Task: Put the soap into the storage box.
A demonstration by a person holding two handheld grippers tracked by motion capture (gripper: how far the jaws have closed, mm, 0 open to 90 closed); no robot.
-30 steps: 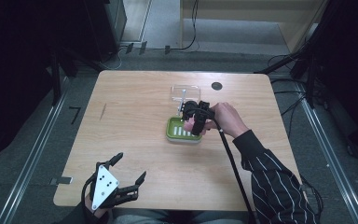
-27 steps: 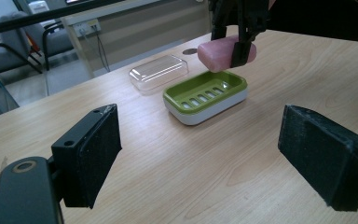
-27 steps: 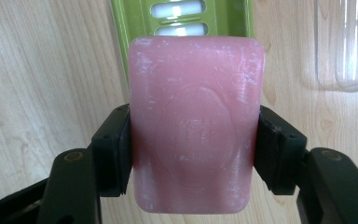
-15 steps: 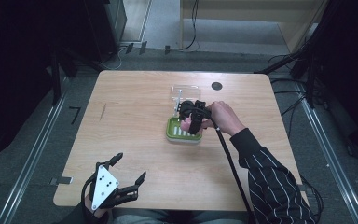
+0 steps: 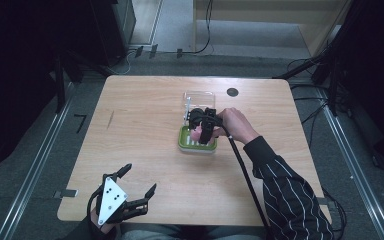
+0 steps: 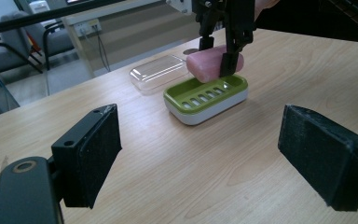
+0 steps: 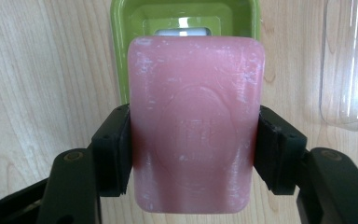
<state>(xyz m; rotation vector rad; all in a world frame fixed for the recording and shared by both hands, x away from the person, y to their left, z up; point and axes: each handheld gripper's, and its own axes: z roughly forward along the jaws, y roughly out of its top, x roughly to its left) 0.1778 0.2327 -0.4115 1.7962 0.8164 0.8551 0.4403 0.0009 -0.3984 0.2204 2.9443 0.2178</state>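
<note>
A pink soap bar [image 7: 196, 121] is clamped between the two pads of my right gripper [image 7: 193, 154], which is shut on it. The bar [image 6: 212, 64] hangs just above the green soap dish [image 6: 205, 97], a slotted tray on a white base [image 5: 198, 142] in the middle of the table. From above, my right gripper [image 5: 203, 127] points down over the dish [image 7: 130, 28]. Near the table's front left corner my left gripper [image 5: 132, 187] is open, its pads [image 6: 93, 149] wide apart with nothing between them.
A clear plastic lid [image 5: 199, 100] lies just behind the dish, also seen as a clear lid [image 6: 158, 71] [image 7: 349, 65]. A round black grommet [image 5: 232, 92] sits in the tabletop at the back. The wooden table [image 5: 140, 125] has bare surface on the left.
My right gripper with the soap bar has shifted slightly left and forward, over the dish. The left gripper has stayed where it was.
</note>
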